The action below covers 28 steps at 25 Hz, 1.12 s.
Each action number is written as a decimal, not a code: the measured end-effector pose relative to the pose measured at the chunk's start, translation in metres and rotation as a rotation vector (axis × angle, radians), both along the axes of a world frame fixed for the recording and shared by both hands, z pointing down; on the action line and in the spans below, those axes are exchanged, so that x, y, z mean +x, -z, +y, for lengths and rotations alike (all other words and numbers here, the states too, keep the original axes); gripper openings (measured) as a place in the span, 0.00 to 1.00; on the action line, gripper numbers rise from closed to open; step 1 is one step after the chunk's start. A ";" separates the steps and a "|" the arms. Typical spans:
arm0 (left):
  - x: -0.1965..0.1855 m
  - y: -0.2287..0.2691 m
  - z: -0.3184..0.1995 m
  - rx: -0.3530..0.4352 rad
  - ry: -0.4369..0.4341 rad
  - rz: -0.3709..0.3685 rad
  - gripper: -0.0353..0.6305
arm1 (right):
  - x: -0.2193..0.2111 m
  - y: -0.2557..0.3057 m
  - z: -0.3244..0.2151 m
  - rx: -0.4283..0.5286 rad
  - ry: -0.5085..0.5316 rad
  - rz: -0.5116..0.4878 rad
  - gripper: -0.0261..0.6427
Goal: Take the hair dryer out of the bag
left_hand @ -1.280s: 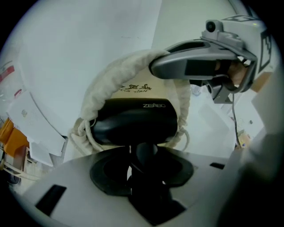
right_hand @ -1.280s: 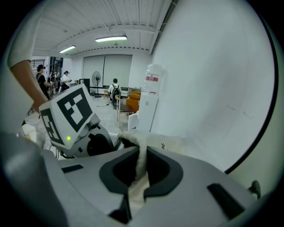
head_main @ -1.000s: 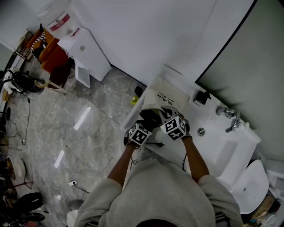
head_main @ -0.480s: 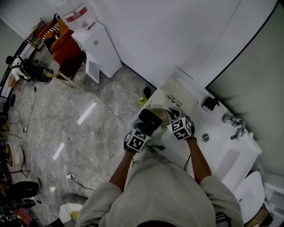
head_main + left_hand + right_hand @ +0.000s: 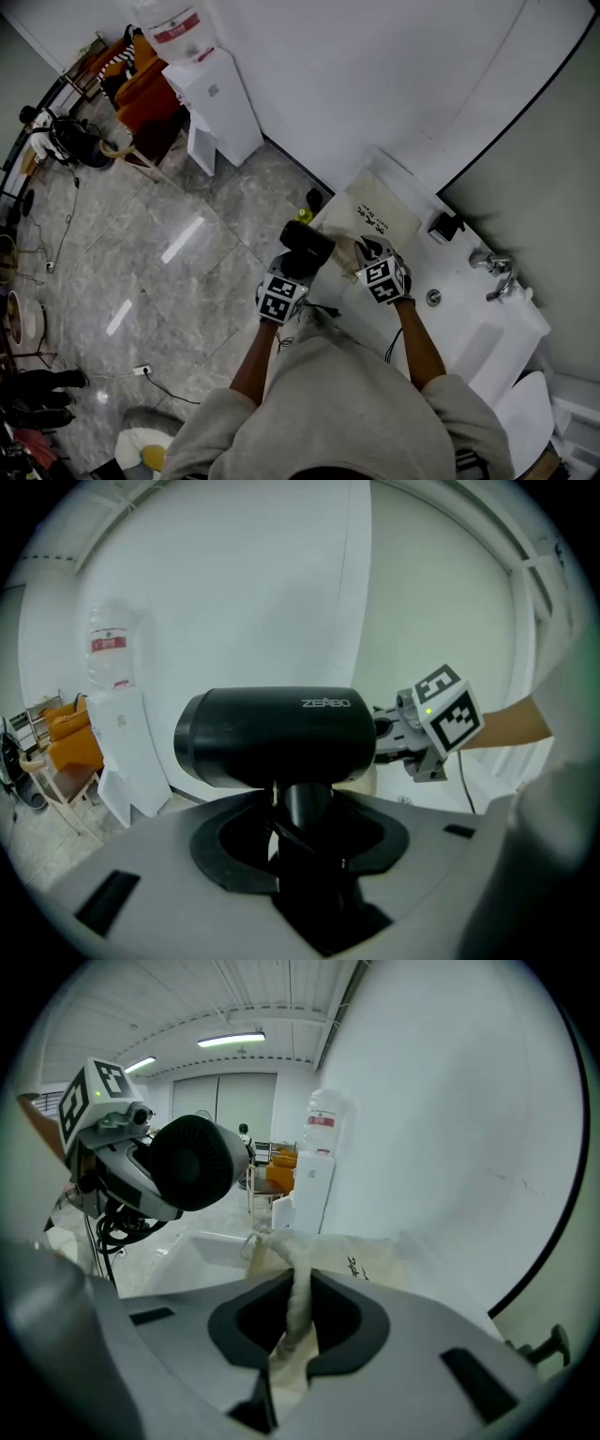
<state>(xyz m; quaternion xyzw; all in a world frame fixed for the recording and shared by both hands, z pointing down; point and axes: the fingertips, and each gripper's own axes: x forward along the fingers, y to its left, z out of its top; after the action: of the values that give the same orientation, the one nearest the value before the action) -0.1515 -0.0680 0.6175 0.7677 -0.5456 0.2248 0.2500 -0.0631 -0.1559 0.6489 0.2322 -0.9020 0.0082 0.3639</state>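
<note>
The left gripper (image 5: 300,832) squeezes the handle of the black hair dryer (image 5: 281,738) and holds it up in the air. The dryer is out of the bag (image 5: 382,214), by the edge of the white counter (image 5: 464,309). The right gripper (image 5: 289,1321) pinches a bunched bit of the bag's cloth. Its jaws have just been opening a tiny bit, with the cloth between them. The bag lies on the counter, near the tap (image 5: 495,267).

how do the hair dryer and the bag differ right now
The hair dryer is black and rigid, the bag cream cloth. The hair dryer is up in the air, handle in the left gripper; the bag lies on the counter, pinched by the right gripper. Both are gripped.
</note>
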 end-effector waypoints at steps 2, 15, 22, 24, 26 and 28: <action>-0.005 0.004 -0.003 0.022 0.022 0.010 0.31 | 0.000 0.003 0.002 -0.009 -0.012 -0.026 0.12; -0.013 0.038 -0.024 0.169 0.084 0.053 0.31 | 0.036 0.042 0.003 -0.076 -0.218 -0.285 0.21; -0.006 0.065 -0.036 0.237 0.073 0.087 0.31 | 0.076 0.086 -0.007 0.034 -0.330 -0.363 0.07; -0.006 0.078 -0.040 0.269 0.065 0.088 0.31 | 0.086 0.099 -0.010 0.062 -0.355 -0.380 0.06; -0.008 0.091 -0.046 0.298 0.059 0.083 0.31 | 0.094 0.110 -0.014 0.087 -0.376 -0.392 0.04; -0.009 0.102 -0.052 0.326 0.054 0.077 0.31 | 0.103 0.120 -0.018 0.110 -0.396 -0.399 0.04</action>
<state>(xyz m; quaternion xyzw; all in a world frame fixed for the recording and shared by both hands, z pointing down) -0.1609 -0.1197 0.5151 0.7911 -0.5853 0.0970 0.1489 0.0402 -0.1743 0.5291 0.4171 -0.8919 0.0755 0.1573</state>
